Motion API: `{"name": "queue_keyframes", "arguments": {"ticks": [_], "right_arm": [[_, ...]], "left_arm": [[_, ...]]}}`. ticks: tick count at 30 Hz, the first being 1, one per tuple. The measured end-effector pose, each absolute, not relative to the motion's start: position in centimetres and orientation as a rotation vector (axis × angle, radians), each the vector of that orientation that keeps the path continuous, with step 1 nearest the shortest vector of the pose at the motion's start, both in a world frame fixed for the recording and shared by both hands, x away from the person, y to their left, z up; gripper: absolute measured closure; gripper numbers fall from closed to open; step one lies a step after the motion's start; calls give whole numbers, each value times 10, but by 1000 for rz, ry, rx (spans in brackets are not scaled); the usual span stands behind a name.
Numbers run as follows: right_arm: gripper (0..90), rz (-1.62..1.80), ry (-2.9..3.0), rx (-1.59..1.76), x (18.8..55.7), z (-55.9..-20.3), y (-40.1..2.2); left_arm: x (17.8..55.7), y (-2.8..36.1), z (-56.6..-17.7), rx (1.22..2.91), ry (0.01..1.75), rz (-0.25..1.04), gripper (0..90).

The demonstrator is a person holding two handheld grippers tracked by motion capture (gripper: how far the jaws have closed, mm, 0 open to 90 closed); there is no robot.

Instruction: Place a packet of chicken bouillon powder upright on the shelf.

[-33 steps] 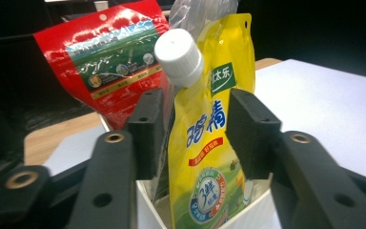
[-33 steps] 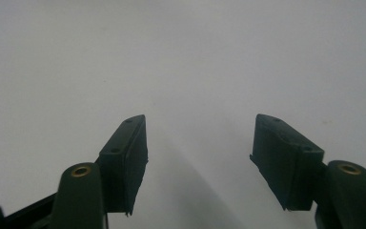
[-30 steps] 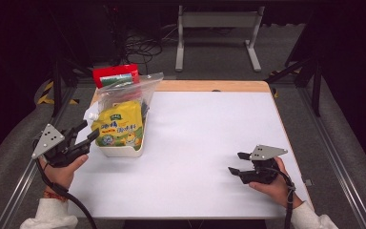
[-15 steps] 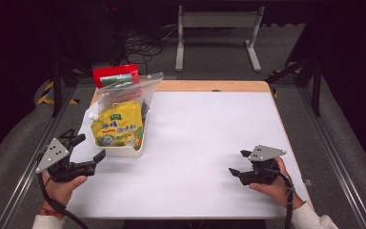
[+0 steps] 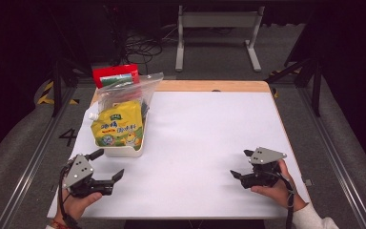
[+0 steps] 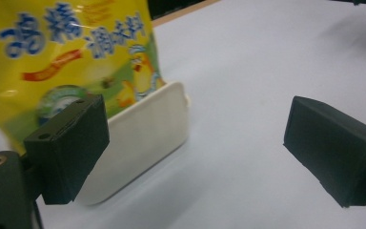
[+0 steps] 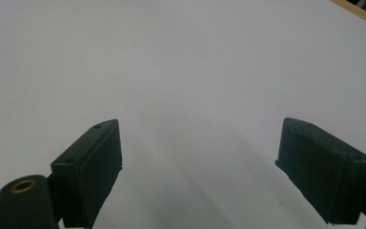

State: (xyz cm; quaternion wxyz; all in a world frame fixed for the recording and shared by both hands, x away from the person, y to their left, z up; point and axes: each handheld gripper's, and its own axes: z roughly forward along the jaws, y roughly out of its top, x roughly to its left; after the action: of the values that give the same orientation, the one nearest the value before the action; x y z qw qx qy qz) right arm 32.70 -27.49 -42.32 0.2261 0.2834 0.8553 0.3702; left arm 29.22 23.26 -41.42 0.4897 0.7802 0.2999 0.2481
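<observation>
The yellow pouch (image 5: 118, 128) stands leaning in a white tray (image 5: 124, 150) at the left side of the table (image 5: 209, 138), with a clear zip bag (image 5: 124, 90) and a red box (image 5: 116, 75) just behind the tray.

The left gripper (image 5: 106, 168) sits just in front of the tray, near the table's front left corner. Its jaws have just been opening and now stand wide, with nothing between them. In the left gripper view the tray's rounded wall (image 6: 143, 129) and the pouch's printed face (image 6: 71, 52) lie just ahead.

The right gripper (image 5: 240, 167) rests well to the right of the tray, released too, its jaws having just spread over bare table (image 7: 186, 67).

The pouch looks like a glossy, flexible film with a small white spout (image 5: 92, 116) at its upper left corner. It is probably soft, a little slippery, and sags if pinched in the middle. The sealed top edge or the stiff spout seems the safest hold. The tray appears to be rigid, smooth plastic with rounded corners, likely light enough to slide when nudged. The zip bag is thin and crinkly.
</observation>
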Motion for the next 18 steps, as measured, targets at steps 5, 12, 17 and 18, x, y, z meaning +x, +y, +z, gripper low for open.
{"name": "queue_keyframes", "arguments": {"ticks": [5,12,17,18], "right_arm": [[148,1012,2346,788,322,-423,-281],[148,994,2331,777,315,-424,-287],[147,988,2320,777,310,-424,-291],[147,985,2318,778,308,-425,-292]], "left_arm": [[295,212,-420,1964,676,580,86],[300,195,-427,2017,644,547,92],[302,184,-432,2056,614,526,87],[302,182,-433,2056,610,535,87]]}}
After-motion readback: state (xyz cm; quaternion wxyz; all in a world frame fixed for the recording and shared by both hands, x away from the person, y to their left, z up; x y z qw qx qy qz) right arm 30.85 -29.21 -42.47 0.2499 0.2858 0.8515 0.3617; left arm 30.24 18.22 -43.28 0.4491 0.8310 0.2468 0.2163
